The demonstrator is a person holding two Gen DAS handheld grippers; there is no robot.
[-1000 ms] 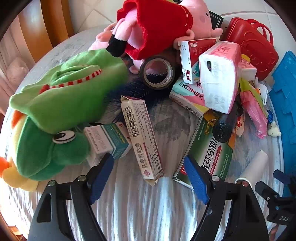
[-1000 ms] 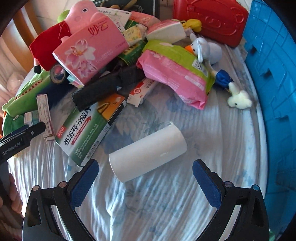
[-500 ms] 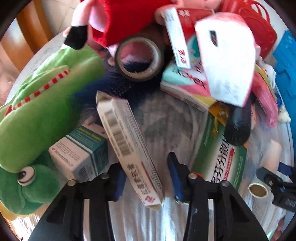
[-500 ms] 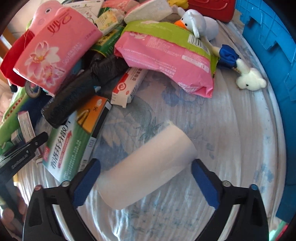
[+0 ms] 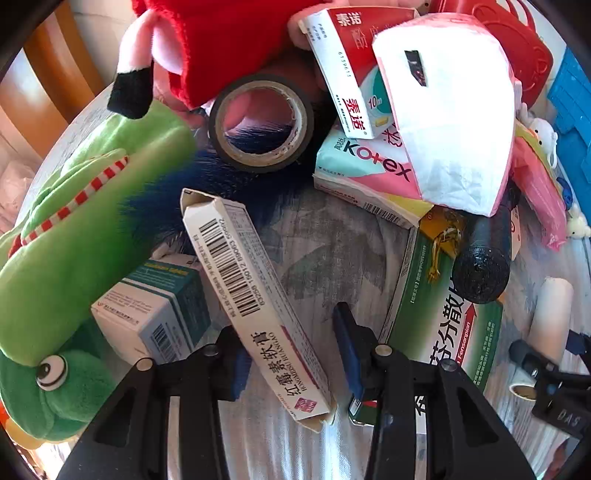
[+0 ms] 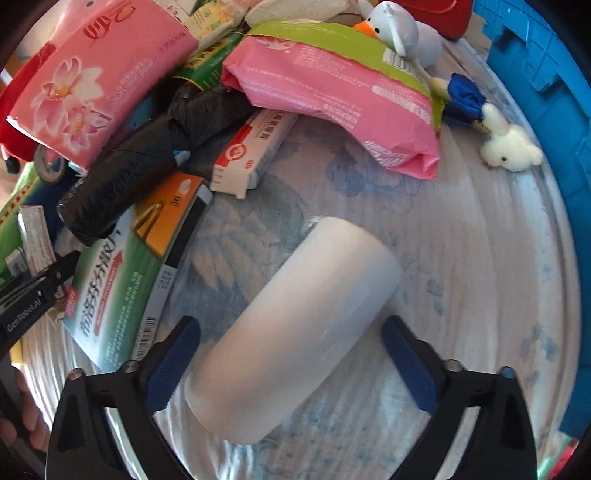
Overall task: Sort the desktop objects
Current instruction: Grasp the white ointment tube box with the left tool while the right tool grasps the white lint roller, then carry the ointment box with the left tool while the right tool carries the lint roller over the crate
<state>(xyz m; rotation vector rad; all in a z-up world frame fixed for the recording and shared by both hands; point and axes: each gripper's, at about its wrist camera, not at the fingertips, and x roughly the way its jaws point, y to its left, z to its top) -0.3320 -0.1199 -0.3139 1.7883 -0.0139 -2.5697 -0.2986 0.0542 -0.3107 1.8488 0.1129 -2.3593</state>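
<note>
The left gripper (image 5: 293,352) stands partly closed around the long white ointment box (image 5: 255,306). The left pad is hidden behind the box and seems to press its side, while a gap shows between the box and the right pad (image 5: 345,350), so a firm hold cannot be confirmed. The box lies tilted on the patterned cloth (image 5: 332,258), its near flap end just past the fingers and its open far end toward the pile. Just beside it on the left sits a small teal and white carton (image 5: 155,310), touching the green crocodile plush (image 5: 74,229). To the right lies the green medicine box (image 5: 443,317), with a black roll of bags (image 5: 480,266) resting on its far end. Farther off stand a roll of dark tape (image 5: 260,123), a Kotex pack (image 5: 369,173), a white tissue pack (image 5: 450,122) and a red-dressed pink plush (image 5: 221,40).

The right gripper (image 6: 291,363) is wide open, its blue pads on either side of the white roll (image 6: 295,328), which lies slanted on the cloth; neither pad clearly touches it. Just left of the roll lies the green medicine box, under the black bag roll. Beyond are a red and white carton (image 6: 251,151), a pink and green packet (image 6: 340,96), a pink tissue pack (image 6: 92,81) and a white plush duck (image 6: 406,31). A small white plush toy (image 6: 508,147) lies near the blue crate (image 6: 546,92) along the right edge.
</note>
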